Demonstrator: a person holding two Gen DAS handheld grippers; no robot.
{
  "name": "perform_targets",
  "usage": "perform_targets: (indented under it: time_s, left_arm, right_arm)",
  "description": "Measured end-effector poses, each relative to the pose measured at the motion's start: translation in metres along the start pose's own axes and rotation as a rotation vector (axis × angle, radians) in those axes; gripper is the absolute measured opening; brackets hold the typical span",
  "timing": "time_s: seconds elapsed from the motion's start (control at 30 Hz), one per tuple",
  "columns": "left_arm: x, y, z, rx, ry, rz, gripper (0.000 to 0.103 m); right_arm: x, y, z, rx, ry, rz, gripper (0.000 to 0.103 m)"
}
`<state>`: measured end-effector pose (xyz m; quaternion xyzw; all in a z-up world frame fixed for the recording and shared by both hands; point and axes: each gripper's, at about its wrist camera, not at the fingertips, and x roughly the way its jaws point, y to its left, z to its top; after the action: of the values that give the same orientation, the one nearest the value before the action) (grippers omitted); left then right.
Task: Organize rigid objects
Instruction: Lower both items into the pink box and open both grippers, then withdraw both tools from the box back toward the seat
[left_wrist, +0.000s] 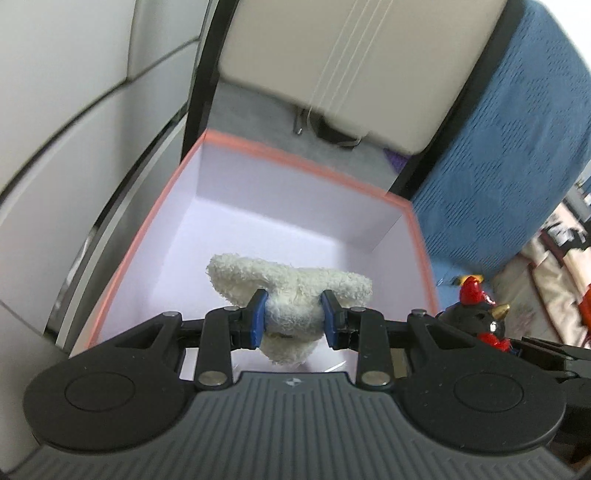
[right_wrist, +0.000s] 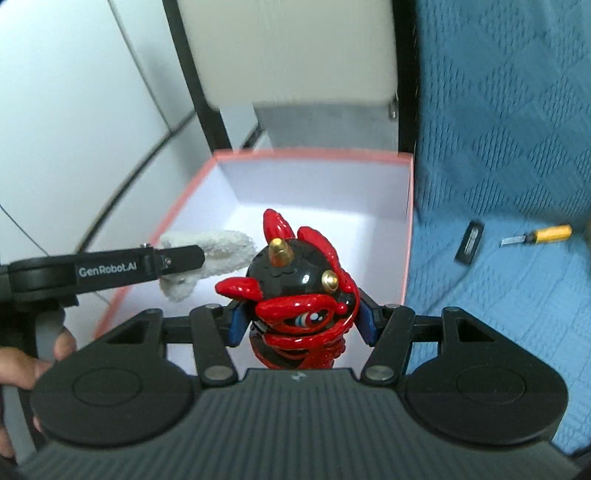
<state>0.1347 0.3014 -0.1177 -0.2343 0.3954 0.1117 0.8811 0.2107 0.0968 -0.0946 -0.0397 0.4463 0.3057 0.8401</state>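
Note:
My left gripper (left_wrist: 294, 317) is shut on a fluffy white plush toy (left_wrist: 288, 284) and holds it over the open box (left_wrist: 122, 266), which has a pink rim and a white inside. My right gripper (right_wrist: 301, 319) is shut on a glossy red and black figurine (right_wrist: 303, 291) with gold horns, held over the near edge of the same box (right_wrist: 408, 229). The left gripper (right_wrist: 177, 258) with the plush toy (right_wrist: 221, 254) shows at the left of the right wrist view. The figurine (left_wrist: 476, 314) shows at the right of the left wrist view.
The box stands beside a bed with a blue quilted cover (right_wrist: 498, 166). On the cover lie a yellow-handled utility knife (right_wrist: 539, 235) and a small black case (right_wrist: 470, 247). A beige padded chair (right_wrist: 288, 48) with black legs stands behind the box. White wall panels (left_wrist: 74, 92) are at the left.

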Motion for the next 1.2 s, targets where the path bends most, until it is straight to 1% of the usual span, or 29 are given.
perform_targets:
  time_s: [0.17, 0.3, 0.4, 0.47, 0.53, 0.67, 0.77, 0.87, 0.93, 1.0, 1.2]
  left_arm:
    - [0.017, 0.018, -0.012, -0.013, 0.06, 0.025, 0.036]
    - [0.026, 0.027, -0.016, -0.028, 0.087, 0.045, 0.036]
    - [0.028, 0.031, -0.018, -0.046, 0.095, 0.043, 0.037]
    - [0.029, 0.028, -0.016, -0.046, 0.091, 0.042, 0.037]
    - [0.031, 0.024, -0.013, -0.051, 0.081, 0.041, 0.038]
    - [0.015, 0.012, -0.01, -0.047, 0.033, 0.029, 0.04]
    - [0.002, -0.001, -0.007, -0.029, -0.003, 0.019, 0.041]
    - [-0.013, -0.018, -0.002, -0.013, -0.046, 0.002, 0.041]
    - [-0.024, -0.031, 0.0, 0.001, -0.075, -0.013, 0.041]
    - [-0.033, -0.045, 0.001, 0.02, -0.099, -0.022, 0.041]
    - [-0.053, -0.085, -0.002, 0.065, -0.175, -0.062, 0.041]
  right_arm:
    - [0.027, -0.002, -0.011, 0.016, 0.09, 0.014, 0.061]
    - [0.039, -0.005, -0.013, 0.012, 0.128, 0.016, 0.061]
    - [0.042, -0.008, -0.013, 0.028, 0.136, 0.014, 0.061]
    - [0.039, -0.009, -0.013, 0.035, 0.123, 0.03, 0.059]
    - [0.034, -0.009, -0.011, 0.028, 0.112, 0.029, 0.059]
    - [0.018, -0.01, -0.006, 0.018, 0.064, 0.039, 0.059]
    - [0.001, -0.013, -0.001, 0.013, 0.012, 0.033, 0.059]
    - [-0.022, -0.019, 0.004, 0.012, -0.062, 0.026, 0.059]
    - [-0.04, -0.024, 0.006, 0.001, -0.117, 0.004, 0.059]
    - [-0.054, -0.029, 0.007, -0.001, -0.164, -0.012, 0.061]
    - [-0.093, -0.055, -0.001, 0.01, -0.271, -0.033, 0.062]
